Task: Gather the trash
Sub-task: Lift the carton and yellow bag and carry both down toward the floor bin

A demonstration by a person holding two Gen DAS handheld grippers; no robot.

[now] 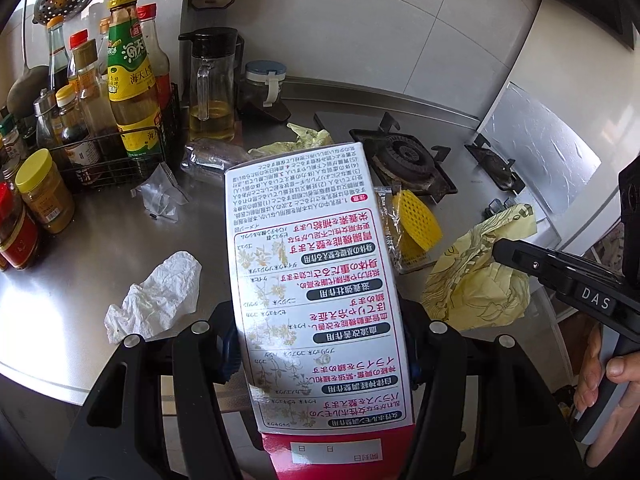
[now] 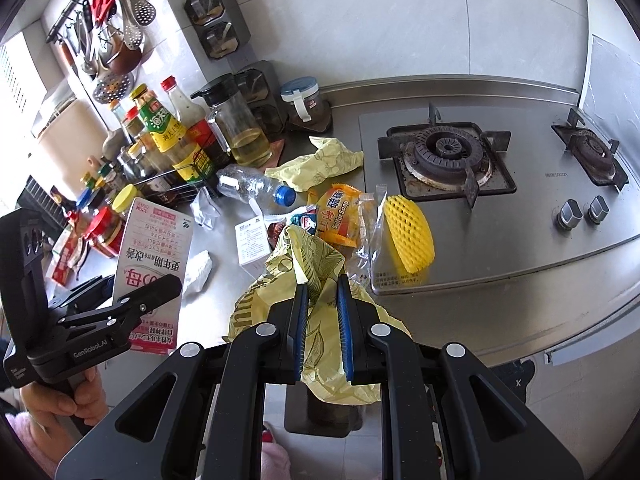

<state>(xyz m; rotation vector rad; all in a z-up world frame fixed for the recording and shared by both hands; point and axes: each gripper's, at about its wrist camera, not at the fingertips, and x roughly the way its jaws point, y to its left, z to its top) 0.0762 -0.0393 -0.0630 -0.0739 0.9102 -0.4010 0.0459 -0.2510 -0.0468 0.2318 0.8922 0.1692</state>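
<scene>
Left gripper (image 1: 320, 344) clamped on medicine box (image 1: 316, 280), box lifted above steel counter (image 1: 80, 248). Crumpled tissue (image 1: 154, 300) on counter at near left. Right gripper (image 2: 323, 320) closed on yellow bag (image 2: 316, 276); yellow foam net (image 2: 410, 236) right, beside stove burner (image 2: 446, 156).

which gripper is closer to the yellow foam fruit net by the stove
Right. The right gripper, shut on the yellow bag, sits just beside the foam net. The left gripper, holding the medicine box, is farther off.
</scene>
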